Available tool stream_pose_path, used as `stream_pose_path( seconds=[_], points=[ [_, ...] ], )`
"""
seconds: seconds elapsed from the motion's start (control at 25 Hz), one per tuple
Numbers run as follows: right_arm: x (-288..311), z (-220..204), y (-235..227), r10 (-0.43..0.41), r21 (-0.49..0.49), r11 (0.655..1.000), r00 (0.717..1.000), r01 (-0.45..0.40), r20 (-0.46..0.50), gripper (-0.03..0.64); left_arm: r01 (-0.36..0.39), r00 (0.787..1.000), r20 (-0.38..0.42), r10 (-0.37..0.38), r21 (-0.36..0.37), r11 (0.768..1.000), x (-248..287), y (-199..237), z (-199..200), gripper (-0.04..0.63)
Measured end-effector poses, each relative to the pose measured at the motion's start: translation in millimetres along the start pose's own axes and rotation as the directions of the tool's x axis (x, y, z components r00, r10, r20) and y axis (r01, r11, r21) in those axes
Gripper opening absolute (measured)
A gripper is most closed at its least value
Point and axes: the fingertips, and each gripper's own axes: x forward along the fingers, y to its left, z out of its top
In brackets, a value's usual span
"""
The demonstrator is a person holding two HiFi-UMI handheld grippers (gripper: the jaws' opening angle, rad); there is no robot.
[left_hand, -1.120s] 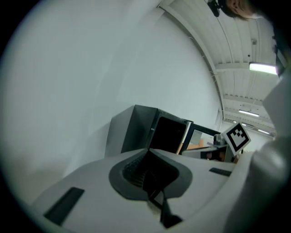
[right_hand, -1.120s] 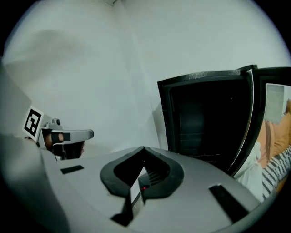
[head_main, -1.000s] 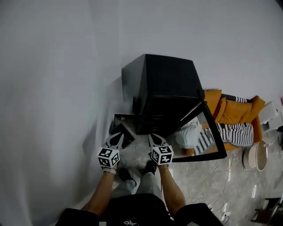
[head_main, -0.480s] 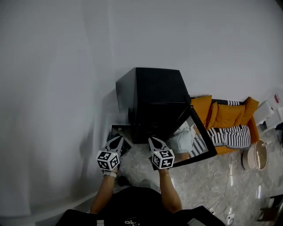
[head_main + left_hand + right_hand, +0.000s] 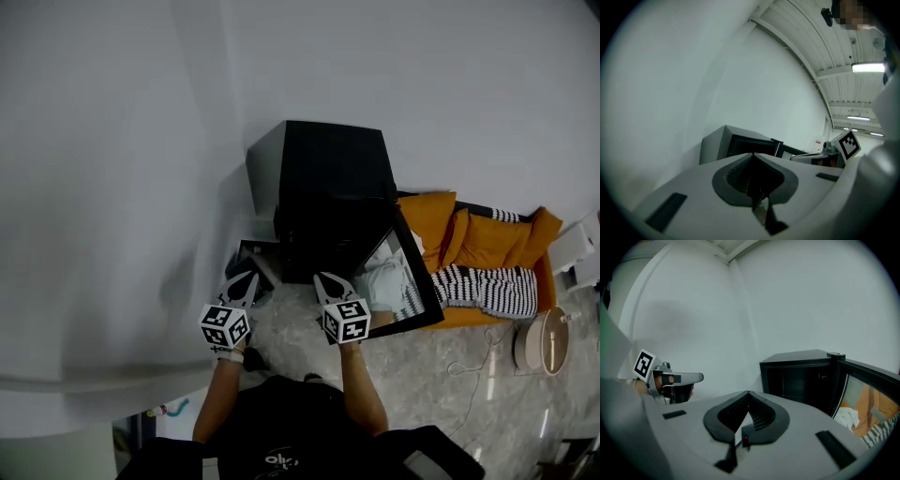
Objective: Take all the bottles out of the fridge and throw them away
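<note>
Closest in, the person's black top and bare forearms sit at the bottom of the head view, over a pale grey marble-look floor (image 5: 422, 384). The left gripper (image 5: 249, 278) and the right gripper (image 5: 321, 277) are held side by side, a little apart, both aimed at the fridge. Each one's own view shows its jaws pressed together with nothing between them, so both are closed and empty. In the right gripper view, the left one shows off to the left in front of the wall, marker cube facing the camera.

Just past the tips is the black mini fridge (image 5: 328, 178), standing on the floor right up by the plain white wall (image 5: 112, 141). Its glass door (image 5: 412, 272) is swung open to the right. The inside is so dark that no bottles can be made out in any view. A low dark boxy thing (image 5: 251, 261) sits on the floor at the fridge's left, by the wall; no idea what it is.

Right of the door there are orange cushions (image 5: 487, 239) with a black-and-white striped cloth (image 5: 483, 286), plus some white fabric (image 5: 382, 279) seen through the glass. Further right, a round white object (image 5: 542, 339) and thin cables (image 5: 473, 361) lie on the floor. The left gripper view catches a ribbed white ceiling with strip lights (image 5: 868, 68).
</note>
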Motion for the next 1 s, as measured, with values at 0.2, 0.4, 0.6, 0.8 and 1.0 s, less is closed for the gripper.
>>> stream_pose_path(
  seconds=[0.2, 0.4, 0.6, 0.8, 1.0],
  points=[
    [-34.1, -9.2, -17.0, 0.037, -0.027, 0.999, 0.999, -0.037, -0.018, 0.008, -0.025, 1.000, 0.015, 0.025, 0.012, 1.000, -6.2, -44.0, -6.9, 0.008],
    [-64.9, -20.6, -30.3, 0.079, -0.044, 0.996, 0.996, -0.080, -0.034, 0.008, -0.076, 0.997, 0.032, 0.076, 0.002, 0.997, -18.1, -73.8, -17.5, 0.006],
    [-90.0, -33.4, -38.7, 0.117, -0.056, 0.991, 0.993, -0.119, -0.035, 0.008, -0.125, 0.991, 0.042, 0.126, -0.010, 0.992, -33.2, -98.7, -34.9, 0.008],
    [-106.6, -41.9, -42.1, 0.148, -0.056, 0.987, 0.988, -0.150, -0.041, 0.008, -0.165, 0.985, 0.040, 0.165, -0.001, 0.986, -43.9, -115.3, -46.7, 0.008],
    [-113.5, -43.0, -42.3, 0.174, -0.049, 0.983, 0.984, -0.175, -0.033, 0.008, -0.199, 0.979, 0.050, 0.198, 0.012, 0.980, -54.2, -122.7, -45.6, 0.008]
  ],
)
